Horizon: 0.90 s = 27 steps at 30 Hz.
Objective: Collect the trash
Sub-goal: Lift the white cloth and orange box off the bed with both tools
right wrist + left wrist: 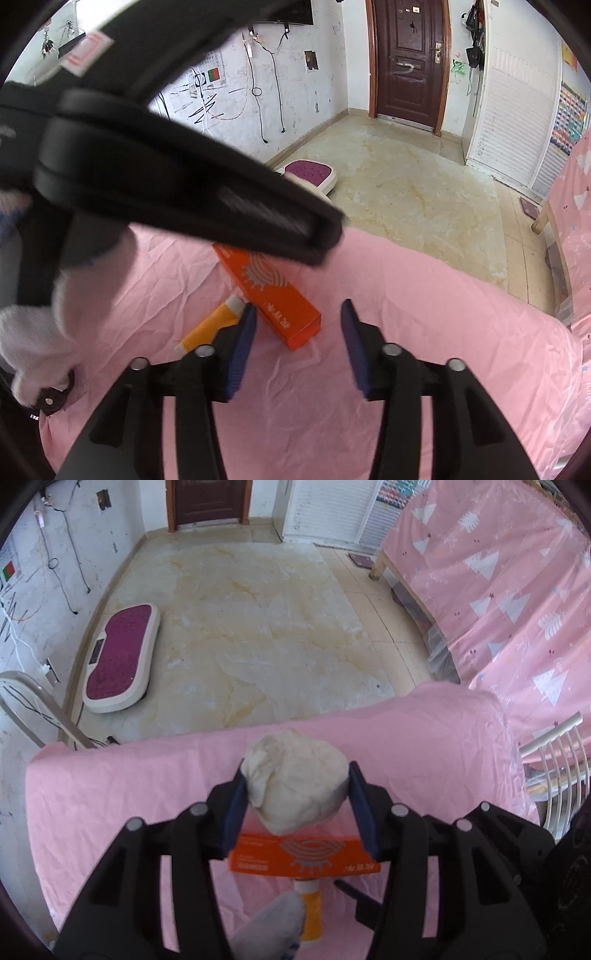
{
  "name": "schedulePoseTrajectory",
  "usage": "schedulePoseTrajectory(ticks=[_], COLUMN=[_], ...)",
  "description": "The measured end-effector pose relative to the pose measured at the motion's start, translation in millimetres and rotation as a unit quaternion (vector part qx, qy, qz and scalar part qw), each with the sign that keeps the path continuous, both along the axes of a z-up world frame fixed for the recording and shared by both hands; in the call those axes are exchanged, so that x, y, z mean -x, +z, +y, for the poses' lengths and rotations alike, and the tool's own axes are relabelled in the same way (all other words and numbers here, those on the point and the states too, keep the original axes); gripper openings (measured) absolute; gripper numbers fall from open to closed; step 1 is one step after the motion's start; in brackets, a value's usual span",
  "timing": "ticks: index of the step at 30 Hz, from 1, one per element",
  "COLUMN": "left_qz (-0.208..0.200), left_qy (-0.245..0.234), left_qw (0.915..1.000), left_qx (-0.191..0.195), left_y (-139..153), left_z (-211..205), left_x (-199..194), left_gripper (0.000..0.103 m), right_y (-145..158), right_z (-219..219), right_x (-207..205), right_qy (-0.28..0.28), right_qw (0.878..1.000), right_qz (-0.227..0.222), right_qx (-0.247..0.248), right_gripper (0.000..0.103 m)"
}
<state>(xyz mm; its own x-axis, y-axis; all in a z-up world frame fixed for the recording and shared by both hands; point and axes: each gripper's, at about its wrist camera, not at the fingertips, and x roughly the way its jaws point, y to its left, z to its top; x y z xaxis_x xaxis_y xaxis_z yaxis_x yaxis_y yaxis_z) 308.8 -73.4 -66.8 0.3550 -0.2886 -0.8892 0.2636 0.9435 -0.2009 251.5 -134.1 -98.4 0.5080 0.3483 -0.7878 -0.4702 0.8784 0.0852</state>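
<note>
My left gripper (295,779) is shut on a crumpled white paper ball (295,779) and holds it above the pink-covered table (110,794). Under it lie an orange box (303,854) and an orange tube with a white cap (310,904). In the right wrist view my right gripper (297,314) is open and empty, just above the near end of the orange box (273,295), with the tube (214,325) to its left. The left gripper's body (184,177) and a white-gloved hand (85,280) cross the upper left and hide the paper ball.
Beyond the pink table (443,314) is tiled floor (258,620) with a purple and white footplate (122,657). A bed with a pink tree-print cover (517,590) stands at the right. A white rack (557,768) is at the table's right end. A brown door (410,59) is at the far wall.
</note>
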Motion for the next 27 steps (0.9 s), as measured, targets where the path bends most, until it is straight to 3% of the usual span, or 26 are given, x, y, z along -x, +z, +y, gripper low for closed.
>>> schedulePoseTrajectory(ticks=[2, 9, 20, 22, 24, 27], left_qz=[-0.01, -0.038, -0.037, -0.037, -0.036, -0.036], left_qy=[0.011, 0.048, 0.062, 0.061, 0.06, 0.059], left_qw=[0.9999, 0.9979, 0.9972, 0.9973, 0.9974, 0.9974], left_qx=[0.003, 0.02, 0.019, 0.018, 0.018, 0.017], left_y=[8.3, 32.1, 31.3, 30.6, 29.5, 28.7], left_z=[9.8, 41.0, 52.2, 52.1, 50.0, 49.9], left_x=[1.4, 1.5, -0.9, -0.8, -0.1, 1.0], left_gripper=[0.049, 0.049, 0.049, 0.049, 0.049, 0.049], right_y=[3.2, 1.3, -14.4, -13.7, -12.5, -11.5], right_z=[-0.9, 13.4, 26.7, 26.7, 25.1, 22.4], right_x=[-1.9, -8.3, -22.3, -21.8, -23.0, -28.0], right_qy=[0.004, 0.026, 0.022, 0.016, 0.009, -0.003], right_qw=[1.0, 1.0, 0.999, 1.0, 1.0, 1.0], right_qz=[-0.003, 0.003, 0.017, 0.015, 0.013, 0.013], right_qx=[-0.001, -0.009, -0.017, -0.017, -0.019, -0.022], right_gripper=[0.051, 0.052, 0.051, 0.045, 0.022, 0.014])
